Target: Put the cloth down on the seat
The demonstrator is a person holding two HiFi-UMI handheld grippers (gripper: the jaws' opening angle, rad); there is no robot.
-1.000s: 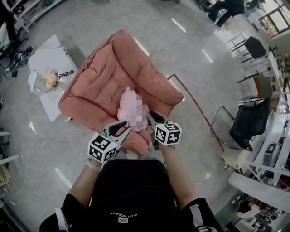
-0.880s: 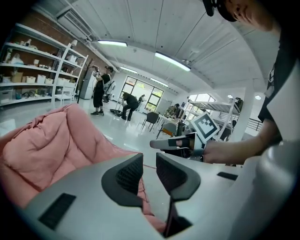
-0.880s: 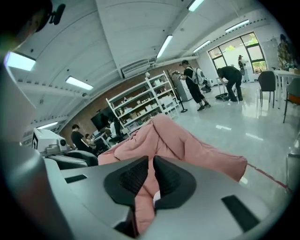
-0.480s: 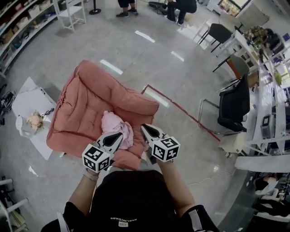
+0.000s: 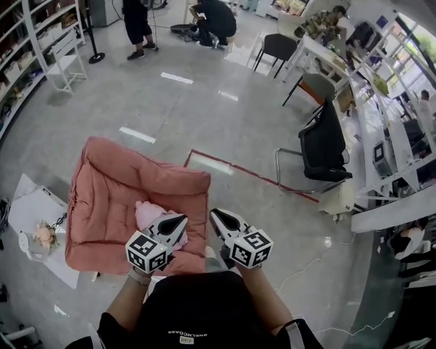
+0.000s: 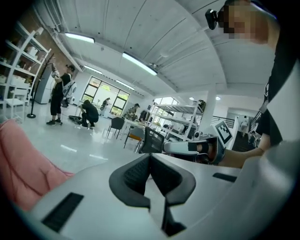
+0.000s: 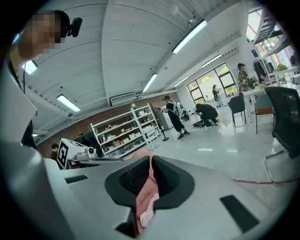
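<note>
The light pink cloth (image 5: 144, 211) lies bunched on the seat of the pink armchair (image 5: 109, 191). My left gripper (image 5: 182, 218) hovers just right of the cloth, above the chair's front edge. It is shut, with nothing between its pads (image 6: 150, 157). My right gripper (image 5: 214, 213) is off the chair's front right corner, over the floor, and is also shut. In the right gripper view, the armchair (image 7: 144, 199) and a bit of the cloth (image 7: 147, 216) show through the slit below the closed pads (image 7: 151, 159). Neither gripper touches the cloth.
A white side table (image 5: 27, 204) with a flower bouquet (image 5: 44, 236) stands left of the armchair. A red tape line (image 5: 252, 174) crosses the floor. A black office chair (image 5: 320, 146) and desks are at the right. People (image 5: 216, 19) and shelves (image 5: 58, 48) are far back.
Both grippers have drawn back from the cloth, which stays on the seat. The right jaws have closed. The head view has lifted, showing more of the room.
</note>
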